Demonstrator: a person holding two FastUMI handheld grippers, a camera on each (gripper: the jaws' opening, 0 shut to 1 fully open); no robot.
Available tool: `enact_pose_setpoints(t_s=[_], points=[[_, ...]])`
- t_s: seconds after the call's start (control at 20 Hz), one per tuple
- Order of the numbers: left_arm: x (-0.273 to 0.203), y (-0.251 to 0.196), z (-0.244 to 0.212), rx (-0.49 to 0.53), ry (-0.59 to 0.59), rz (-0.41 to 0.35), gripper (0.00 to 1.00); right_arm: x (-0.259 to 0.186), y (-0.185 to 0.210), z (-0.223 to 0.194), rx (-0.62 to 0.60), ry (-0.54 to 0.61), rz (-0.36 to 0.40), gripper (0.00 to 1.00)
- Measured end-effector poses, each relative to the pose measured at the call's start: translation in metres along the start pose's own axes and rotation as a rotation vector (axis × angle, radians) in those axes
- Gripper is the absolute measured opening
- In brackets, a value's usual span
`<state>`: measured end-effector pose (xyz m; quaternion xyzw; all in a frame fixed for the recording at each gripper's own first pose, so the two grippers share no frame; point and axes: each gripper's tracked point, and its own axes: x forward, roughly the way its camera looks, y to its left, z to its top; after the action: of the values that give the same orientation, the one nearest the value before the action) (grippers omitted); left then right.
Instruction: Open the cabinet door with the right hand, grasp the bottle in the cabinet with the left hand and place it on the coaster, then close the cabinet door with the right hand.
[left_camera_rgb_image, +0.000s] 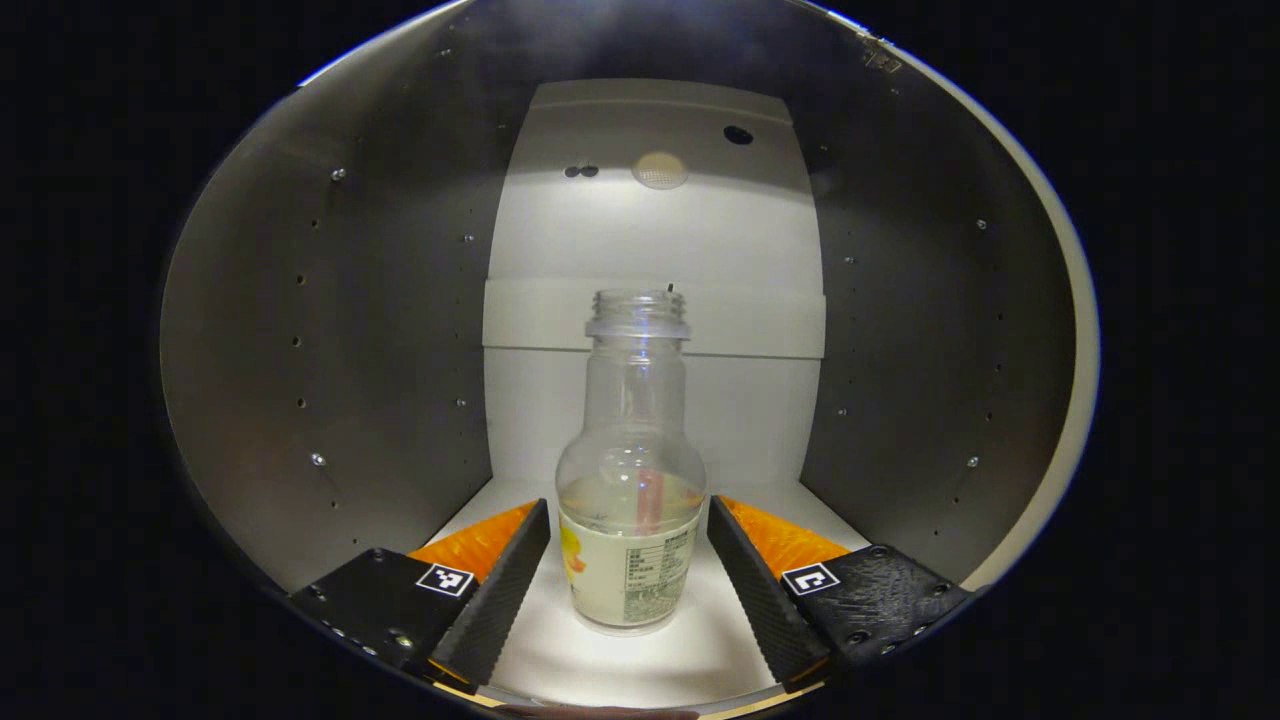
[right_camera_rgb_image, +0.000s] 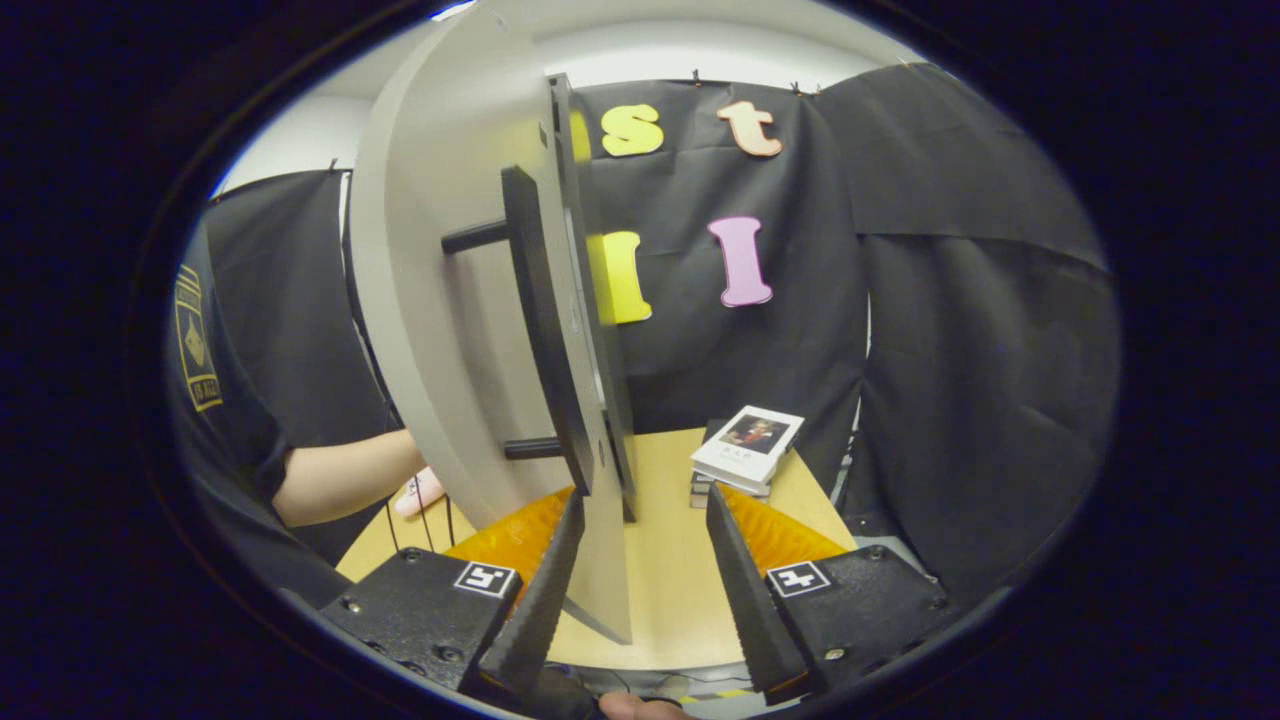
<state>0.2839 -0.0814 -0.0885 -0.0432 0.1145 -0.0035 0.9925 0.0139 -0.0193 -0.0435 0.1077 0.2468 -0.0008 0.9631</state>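
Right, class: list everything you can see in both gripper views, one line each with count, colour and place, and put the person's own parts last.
Bottle: one, clear with pale label, uncapped, upright on the cabinet floor between the left tool's fingers.
Cabinet: one, grey side walls, white back panel.
Cabinet door: one, grey, swung open.
Door handle: one, black bar on the door.
Books: small stack, white top cover, on the table.
Table: one, light wood.
Left tool: one, black and orange, open around the bottle.
Right tool: one, black and orange, open by the door edge.
Person's arm: one, dark sleeve, behind the door.

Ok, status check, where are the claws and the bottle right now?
Left claw open inside cabinet, fingers either side of bottle, not pressing. Bottle upright, uncapped. Right claw open by the open door's edge. Nothing blocking.
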Motion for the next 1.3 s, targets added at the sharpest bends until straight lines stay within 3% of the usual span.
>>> enact_pose_setpoints(t_s=[0.15,0.2,0.25,0.6,0.85,0.9,0.95,1.0,1.05,1.15,1.25,1.3], points=[[0.007,0.005,0.002,0.020,0.000,0.031,0.96,0.005,-0.004,-0.003,-0.003,0.003,0.008,0.77],[0.003,0.008,0.005,0.056,-0.003,0.054,1.00,0.007,-0.003,-0.004,0.007,0.012,0.023,0.77],[0.006,0.011,0.004,0.082,-0.002,0.071,0.76,0.011,-0.003,-0.005,0.010,0.022,0.034,0.77],[-0.009,-0.003,0.009,0.155,-0.034,0.018,0.75,0.026,-0.007,-0.002,-0.039,0.024,0.086,0.77],[-0.030,0.009,0.015,0.195,-0.059,0.078,0.75,0.042,-0.017,-0.007,-0.030,0.045,0.123,0.82],[-0.036,0.012,0.016,0.203,-0.069,0.080,0.72,0.045,-0.025,-0.006,-0.044,0.040,0.110,0.82],[-0.044,0.013,0.018,0.211,-0.077,0.077,0.62,0.047,-0.034,-0.002,-0.054,0.028,0.099,0.82],[-0.052,0.015,0.019,0.212,-0.074,0.073,0.72,0.050,-0.039,0.000,-0.059,0.022,0.098,0.84],[-0.061,0.018,0.015,0.207,-0.054,0.068,0.72,0.058,-0.041,-0.004,-0.063,0.024,0.106,0.82],[-0.082,0.023,0.011,0.192,-0.024,0.072,0.72,0.070,-0.046,-0.007,-0.065,0.041,0.132,0.94],[-0.102,0.033,0.015,0.175,-0.028,0.088,0.73,0.084,-0.052,-0.001,-0.069,0.029,0.141,0.94],[-0.113,0.040,0.016,0.169,-0.035,0.104,0.72,0.095,-0.071,0.004,-0.085,0.008,0.061,0.94]])
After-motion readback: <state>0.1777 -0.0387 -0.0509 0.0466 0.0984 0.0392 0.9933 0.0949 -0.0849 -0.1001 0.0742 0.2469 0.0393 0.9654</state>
